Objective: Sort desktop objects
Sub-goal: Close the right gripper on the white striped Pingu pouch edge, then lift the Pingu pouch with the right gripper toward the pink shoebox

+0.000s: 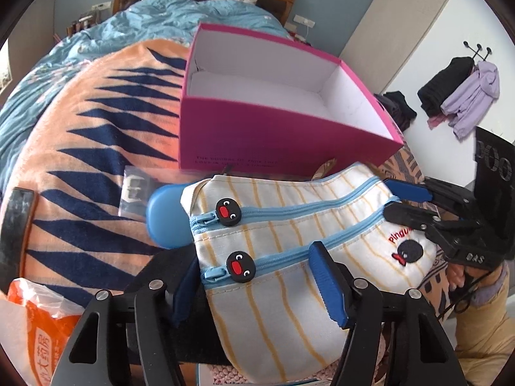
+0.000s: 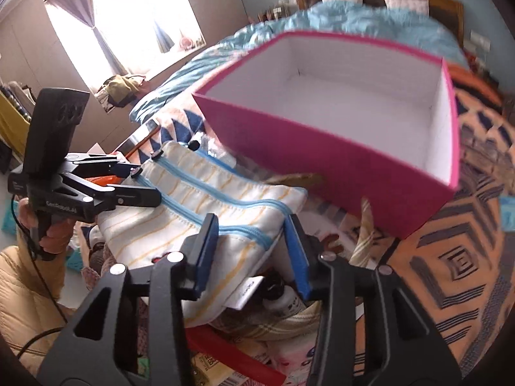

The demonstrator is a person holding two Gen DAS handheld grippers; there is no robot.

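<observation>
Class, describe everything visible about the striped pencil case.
The striped pencil case is white fabric with thin yellow stripes, two closed light-blue zippers with black penguin-face pulls, and an embroidered penguin logo. It hangs in front of the empty pink box. The left claw grips one end, the right claw the other.

A white pencil case (image 1: 289,241) with yellow stripes, two blue zippers and penguin pulls is lying zipped shut, stretched between both my claws, just in front of the open, empty pink box (image 1: 276,135) on the bed.
</observation>
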